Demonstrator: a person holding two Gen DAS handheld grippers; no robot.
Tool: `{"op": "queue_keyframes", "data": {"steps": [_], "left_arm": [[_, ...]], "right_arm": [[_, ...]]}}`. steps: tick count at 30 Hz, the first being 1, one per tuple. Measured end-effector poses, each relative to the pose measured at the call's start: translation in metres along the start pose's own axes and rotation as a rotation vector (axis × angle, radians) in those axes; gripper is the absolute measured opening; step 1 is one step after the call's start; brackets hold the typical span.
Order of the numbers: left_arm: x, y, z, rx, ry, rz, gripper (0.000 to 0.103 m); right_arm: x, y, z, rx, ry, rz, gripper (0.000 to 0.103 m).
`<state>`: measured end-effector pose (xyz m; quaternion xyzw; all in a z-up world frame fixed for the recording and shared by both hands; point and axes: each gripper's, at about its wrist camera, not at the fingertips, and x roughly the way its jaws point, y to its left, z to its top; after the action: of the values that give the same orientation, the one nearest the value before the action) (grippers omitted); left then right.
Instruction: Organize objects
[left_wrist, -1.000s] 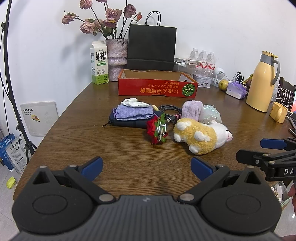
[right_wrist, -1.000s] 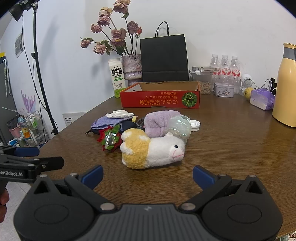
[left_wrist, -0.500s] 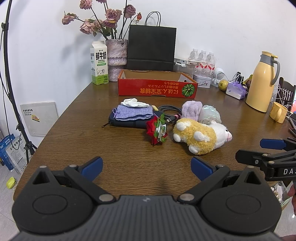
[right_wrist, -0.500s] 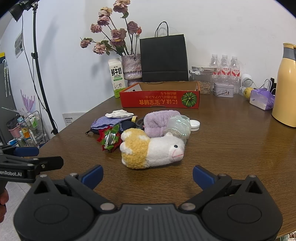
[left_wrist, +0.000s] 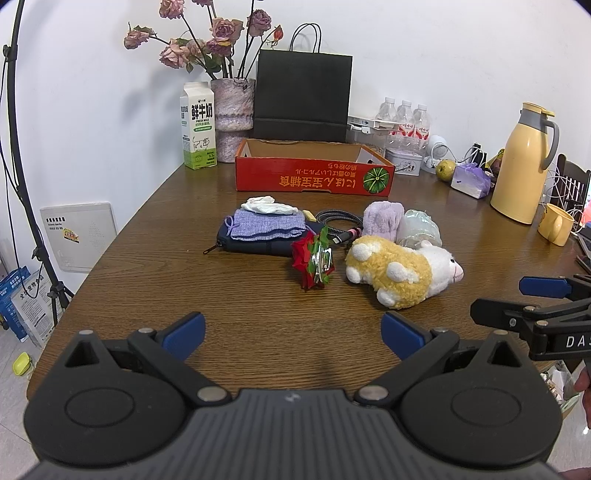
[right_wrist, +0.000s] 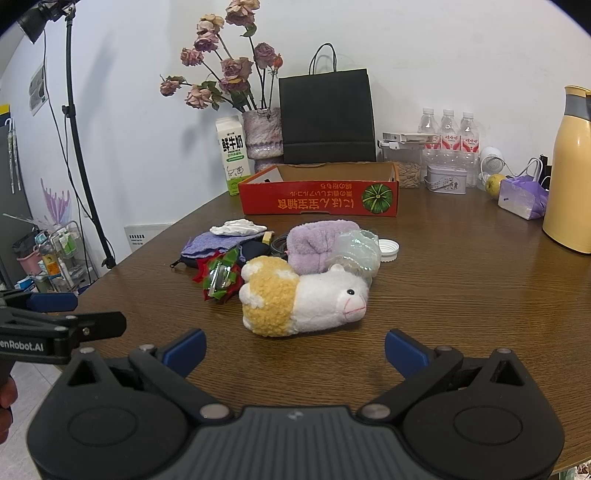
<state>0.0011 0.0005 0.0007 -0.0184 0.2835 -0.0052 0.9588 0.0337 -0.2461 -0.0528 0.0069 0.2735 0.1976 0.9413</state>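
None of the sorting looked done when you paused here: your left hand-held gripper (left_wrist: 291, 334) and your right hand-held gripper (right_wrist: 293, 349) both hung low over the near edge of the tabletop (left_wrist: 147, 295), each spread wide with nothing between its blue pads. Every loose item lay in one cluster mid-table, well short of the red cardboard box (left_wrist: 314, 173), which as far as you could see into it held nothing. That cluster was the yellow-and-white plush sheep (right_wrist: 303, 297) nearest you, the red foil-wrapped rose (left_wrist: 314, 260) just beside it, a dark zip pouch (left_wrist: 255, 243) with a folded lilac cloth (left_wrist: 267, 225) and a white crumpled cloth (left_wrist: 269, 205) stacked on it, a coiled cable (left_wrist: 338, 221), a purple fluffy towel (right_wrist: 317, 242), a crumpled clear bottle (right_wrist: 356, 254) and a white bottle cap (right_wrist: 388, 249). So, judging by that, all the picking and placing was left for you. As for writing, the milk carton (left_wrist: 197, 127) read "FRESH MILK" under large Chinese characters, the box front carried upside-down Japanese text beside a green pumpkin picture, and your grippers showed "DAS" and "enRobot.AI" in part.
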Motion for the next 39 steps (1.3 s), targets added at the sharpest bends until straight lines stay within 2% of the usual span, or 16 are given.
{"op": "queue_keyframes", "data": {"steps": [21, 39], "left_arm": [[0.004, -0.003, 0.001, 0.000, 0.007, -0.003, 0.103], [0.051, 0.002, 0.007, 0.005, 0.050, 0.012, 0.103]], "right_arm": [[0.002, 0.000, 0.001, -0.007, 0.007, 0.004, 0.103], [0.047, -0.009, 0.003, -0.006, 0.047, 0.019, 0.103]]}}
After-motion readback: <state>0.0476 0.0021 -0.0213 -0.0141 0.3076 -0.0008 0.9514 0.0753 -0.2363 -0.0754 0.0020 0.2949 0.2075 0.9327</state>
